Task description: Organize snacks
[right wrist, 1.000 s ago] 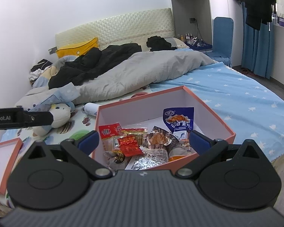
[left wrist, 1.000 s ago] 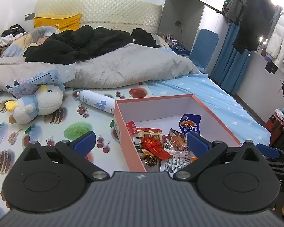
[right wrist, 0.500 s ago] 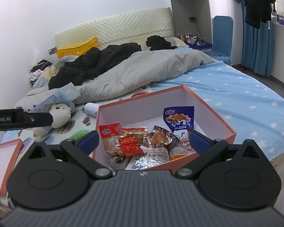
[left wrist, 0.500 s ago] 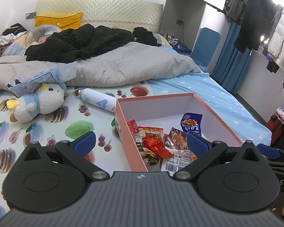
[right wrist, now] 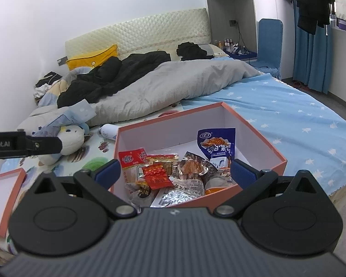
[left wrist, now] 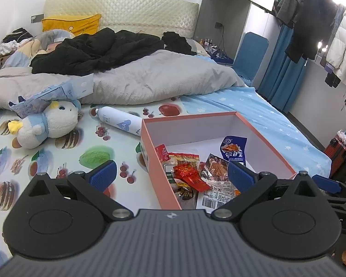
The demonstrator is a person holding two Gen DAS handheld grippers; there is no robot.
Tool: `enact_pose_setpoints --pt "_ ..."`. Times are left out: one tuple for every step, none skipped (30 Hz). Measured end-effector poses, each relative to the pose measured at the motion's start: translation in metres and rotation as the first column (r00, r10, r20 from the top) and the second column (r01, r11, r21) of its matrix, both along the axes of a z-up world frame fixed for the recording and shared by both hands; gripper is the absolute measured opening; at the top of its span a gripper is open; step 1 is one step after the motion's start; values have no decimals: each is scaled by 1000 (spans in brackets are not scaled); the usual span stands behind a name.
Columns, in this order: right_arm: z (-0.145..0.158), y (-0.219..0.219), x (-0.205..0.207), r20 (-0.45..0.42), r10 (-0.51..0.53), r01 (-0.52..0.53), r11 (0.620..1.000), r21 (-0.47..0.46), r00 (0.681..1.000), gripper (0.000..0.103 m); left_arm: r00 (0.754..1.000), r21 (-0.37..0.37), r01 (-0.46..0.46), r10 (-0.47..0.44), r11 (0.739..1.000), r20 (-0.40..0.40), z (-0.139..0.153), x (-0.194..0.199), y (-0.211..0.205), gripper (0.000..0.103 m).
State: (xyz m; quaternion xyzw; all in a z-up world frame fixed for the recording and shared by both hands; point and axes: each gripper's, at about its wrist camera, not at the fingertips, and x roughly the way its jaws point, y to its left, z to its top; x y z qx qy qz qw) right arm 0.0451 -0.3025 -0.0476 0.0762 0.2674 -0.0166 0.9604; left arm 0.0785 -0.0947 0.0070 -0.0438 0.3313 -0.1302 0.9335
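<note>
An open orange box [left wrist: 158, 173] [right wrist: 260, 138] sits on the bed and holds several snack packets. A blue packet [left wrist: 234, 149] [right wrist: 216, 145] leans on its far wall. A small red packet [left wrist: 189, 176] [right wrist: 155, 176] lies on top of the pile. My left gripper [left wrist: 170, 174] is open and empty, hovering just before the box's near left wall. My right gripper [right wrist: 175, 169] is open and empty, hovering over the box's near edge, its fingers apart on both sides of the pile.
A plush toy [left wrist: 50, 121], a white bottle [left wrist: 120, 121] and a grey duvet [left wrist: 150, 80] lie beyond the box. An orange box lid [right wrist: 8, 194] lies at the left. Hanging clothes [left wrist: 311, 18] and a blue chair [left wrist: 251, 53] stand right.
Both views have shifted very slightly; the box sits a little lower and nearer in the left wrist view. Both grippers stay open and empty.
</note>
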Motion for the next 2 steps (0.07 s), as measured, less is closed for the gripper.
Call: enact_pose_setpoints --pt "0 0 0 0 1 -1 1000 0 1000 103 1000 1 0 0 1000 -1 0 0 0 103" --pt "-1 0 0 0 2 -2 1000 0 1000 103 1000 1 -1 1 1000 -2 0 0 0 103"
